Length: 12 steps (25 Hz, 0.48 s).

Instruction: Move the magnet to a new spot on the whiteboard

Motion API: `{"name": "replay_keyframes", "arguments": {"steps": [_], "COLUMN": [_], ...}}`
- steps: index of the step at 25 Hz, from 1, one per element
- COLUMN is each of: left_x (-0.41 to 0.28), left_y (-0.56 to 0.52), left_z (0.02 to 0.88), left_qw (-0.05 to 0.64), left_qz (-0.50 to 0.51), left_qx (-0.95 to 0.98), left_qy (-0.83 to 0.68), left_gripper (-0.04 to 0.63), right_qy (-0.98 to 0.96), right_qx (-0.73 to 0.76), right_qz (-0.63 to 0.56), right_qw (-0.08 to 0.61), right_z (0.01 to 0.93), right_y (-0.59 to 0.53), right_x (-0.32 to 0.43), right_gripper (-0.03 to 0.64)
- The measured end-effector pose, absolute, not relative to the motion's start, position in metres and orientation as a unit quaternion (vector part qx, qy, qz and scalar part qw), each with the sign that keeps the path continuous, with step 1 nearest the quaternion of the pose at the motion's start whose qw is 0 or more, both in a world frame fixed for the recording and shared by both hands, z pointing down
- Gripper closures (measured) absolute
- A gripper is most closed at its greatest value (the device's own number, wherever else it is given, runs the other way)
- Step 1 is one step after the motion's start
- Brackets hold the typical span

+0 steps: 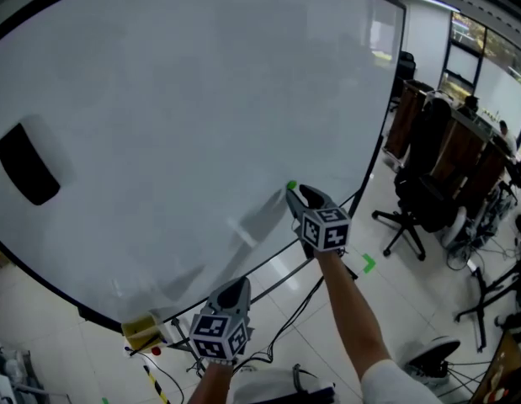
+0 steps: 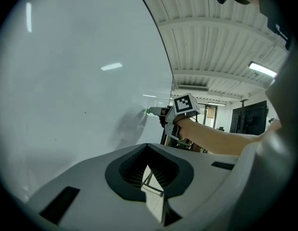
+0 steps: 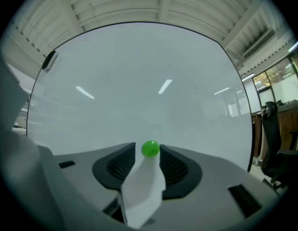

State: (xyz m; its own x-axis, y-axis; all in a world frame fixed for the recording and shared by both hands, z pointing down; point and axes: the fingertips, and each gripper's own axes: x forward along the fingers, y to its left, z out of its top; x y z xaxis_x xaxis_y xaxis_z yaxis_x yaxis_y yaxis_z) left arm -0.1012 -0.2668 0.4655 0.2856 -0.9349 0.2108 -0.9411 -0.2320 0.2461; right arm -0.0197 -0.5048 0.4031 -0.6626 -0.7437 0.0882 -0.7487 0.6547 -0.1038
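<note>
Office chairs and dark desks fill the floor to the right of a large white whiteboard (image 1: 184, 99), which carries a black oblong eraser (image 1: 26, 163) far out on its left side. The small round green magnet (image 1: 291, 186) sits on the board's lower right part, close to the dark frame edge.

The right gripper (image 1: 298, 194) points about level at the board. Its fingers stand wide apart with the magnet (image 3: 149, 148) straight ahead, right at their tips and between them, not pinched. Being round, the magnet offers no long axis to line up with.

The left gripper (image 1: 231, 291) hangs lower, well apart from the magnet, its fingers together on nothing.

The right hand is clearly the nearer one. Any next move, closing or backing off, probably runs along its own pointing line, square to the board.
</note>
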Motion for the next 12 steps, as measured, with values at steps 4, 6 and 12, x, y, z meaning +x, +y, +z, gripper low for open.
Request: {"name": "replay_keyframes", "arguments": {"steps": [4,6,12], "left_x": [-0.106,-0.107,-0.115], "left_y": [-0.265,-0.264,-0.264], "left_z": [0.468,0.468,0.468], "left_qw": [0.166,0.166,0.164], "left_qz": [0.005,0.005,0.002], "left_qx": [0.773,0.77,0.763], "left_qy": [-0.612,-0.617,-0.625], "left_gripper": [0.597,0.597,0.597], "right_qy": [-0.91,-0.911,-0.92], "right_qx": [0.407,0.404,0.383], "right_qz": [0.076,0.077,0.074], "right_qw": [0.02,0.021,0.023], "right_z": [0.409,0.41,0.411], "right_y": [-0.517,-0.52,-0.52], "right_x": [-0.023,-0.025,-0.036], "right_gripper": [0.43,0.43,0.459]}}
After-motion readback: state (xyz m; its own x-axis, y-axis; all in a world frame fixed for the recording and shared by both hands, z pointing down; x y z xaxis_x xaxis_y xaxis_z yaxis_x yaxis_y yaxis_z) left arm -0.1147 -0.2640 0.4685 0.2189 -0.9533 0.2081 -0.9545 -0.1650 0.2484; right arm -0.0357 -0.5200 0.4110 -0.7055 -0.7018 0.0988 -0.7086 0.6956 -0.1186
